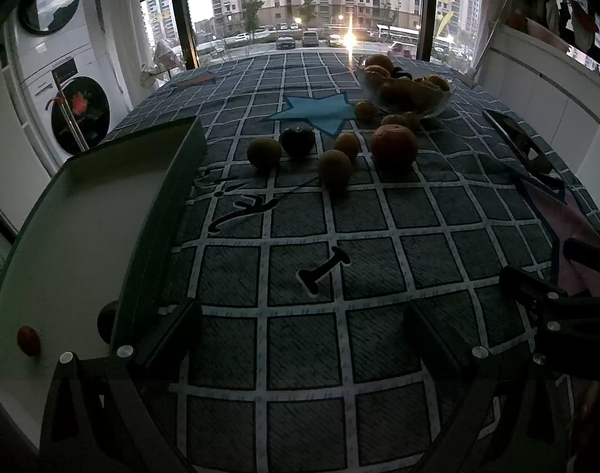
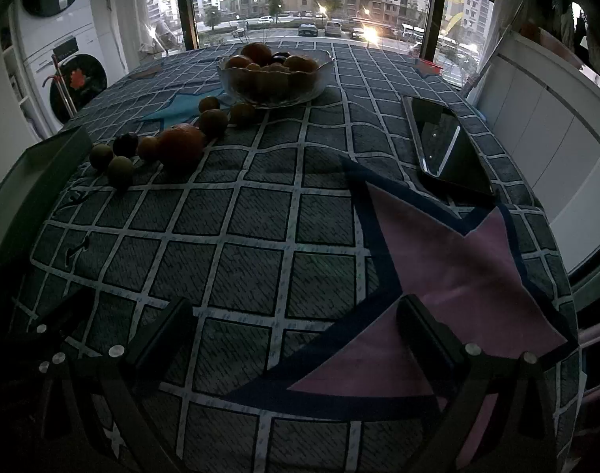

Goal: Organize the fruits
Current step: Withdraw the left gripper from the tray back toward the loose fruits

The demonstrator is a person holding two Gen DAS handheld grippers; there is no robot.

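Note:
Loose fruits lie on the checked cloth: a large orange (image 1: 393,146) (image 2: 180,141), a dark plum (image 1: 297,140) (image 2: 125,144), brownish round fruits (image 1: 264,152) (image 1: 335,168) (image 2: 120,170) and small ones beside them. A glass bowl (image 1: 408,92) (image 2: 270,79) full of fruit stands behind. A white tray (image 1: 75,236) (image 2: 35,169) at the left holds a small red fruit (image 1: 28,339). My left gripper (image 1: 300,335) is open and empty, low over the cloth, well short of the fruits. My right gripper (image 2: 296,335) is open and empty over the cloth's pink star.
A dark phone (image 2: 445,146) (image 1: 520,138) lies at the right of the table. The right gripper's body (image 1: 568,307) shows at the left view's right edge. Stacked washer and dryer (image 1: 63,90) stand at the left, windows behind, white cabinets (image 2: 536,118) to the right.

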